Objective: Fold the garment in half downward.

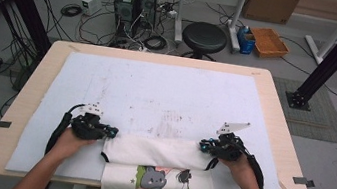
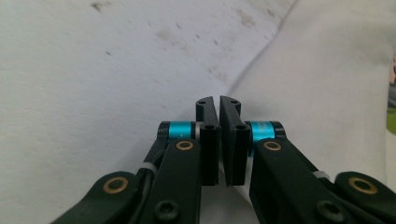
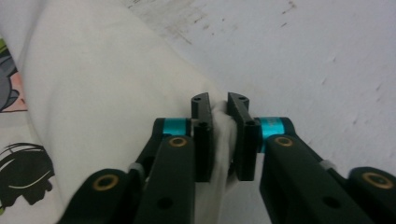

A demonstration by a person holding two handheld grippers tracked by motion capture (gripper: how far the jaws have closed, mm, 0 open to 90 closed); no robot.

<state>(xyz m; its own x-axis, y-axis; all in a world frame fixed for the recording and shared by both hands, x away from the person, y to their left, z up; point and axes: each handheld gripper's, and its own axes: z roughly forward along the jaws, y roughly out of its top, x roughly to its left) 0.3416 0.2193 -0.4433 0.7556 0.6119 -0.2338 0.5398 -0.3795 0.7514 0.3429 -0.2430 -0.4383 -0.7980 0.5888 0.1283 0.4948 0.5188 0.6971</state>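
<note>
White T-shirt point(image 1: 156, 166) folded at near counter point(image 1: 274, 115) edge. Right claw point(image 3: 219, 116) clamped on its cloth; left claw point(image 2: 218, 114) together, perhaps pinching little. Risk: thin hold slipping, fold sagging unevenly.

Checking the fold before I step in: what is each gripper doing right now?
Left gripper: shut on the edge of the white shirt.
Right gripper: shut on the white shirt, cloth bunched between its jaws.

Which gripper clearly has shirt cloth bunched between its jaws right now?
The right gripper: white cloth of the shirt is pinched between its jaws. The left gripper is shut at the shirt's edge, with no cloth visible in its gap.
</note>
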